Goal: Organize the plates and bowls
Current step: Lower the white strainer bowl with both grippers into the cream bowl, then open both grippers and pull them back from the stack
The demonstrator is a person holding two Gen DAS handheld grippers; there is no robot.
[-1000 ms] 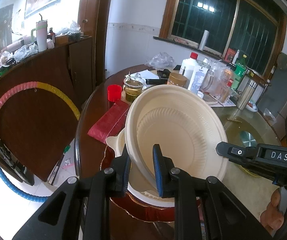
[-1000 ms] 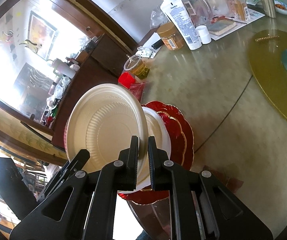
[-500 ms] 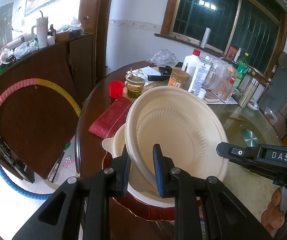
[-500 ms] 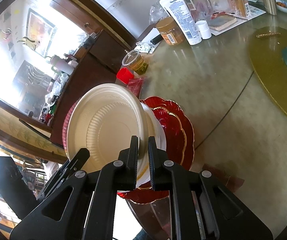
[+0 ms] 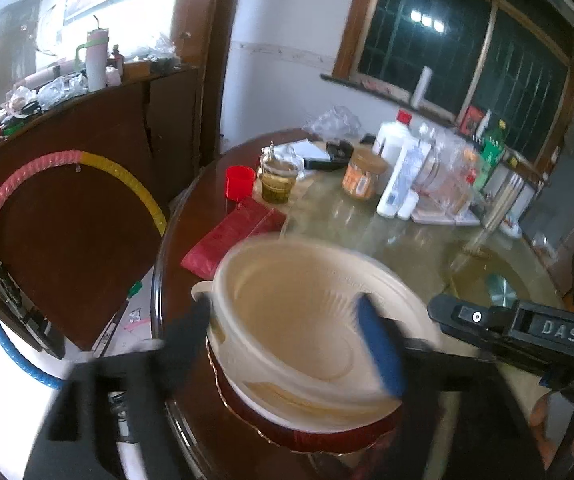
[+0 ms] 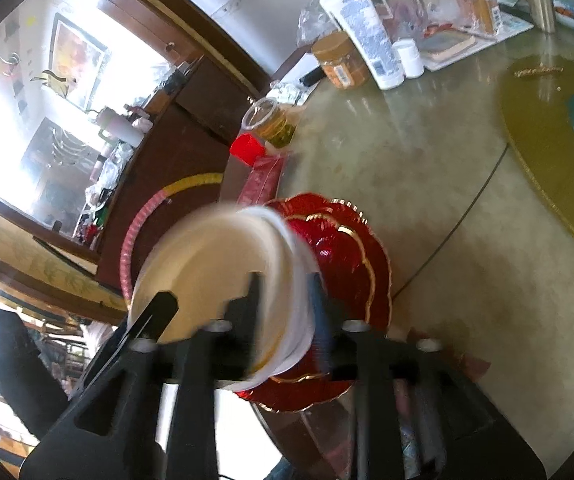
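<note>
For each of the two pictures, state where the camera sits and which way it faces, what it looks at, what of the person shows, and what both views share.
Left wrist: on the left tongs, facing down-forward at the cream plate between their opening jaws; fingers show lower right.
Right wrist: on the right tongs, facing down over the table; jaws opening astride the plate's rim; no hand shows.
Shared: cream plate, red plates, red cup, white bottle.

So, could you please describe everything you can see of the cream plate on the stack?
The cream plate is round, matte like moulded pulp, with a ribbed inner wall and a raised rim. It is motion-blurred and sits roughly level atop a white bowl and red gold-edged plates at the table's edge. Both grippers' jaws are opening astride its rim.
</note>
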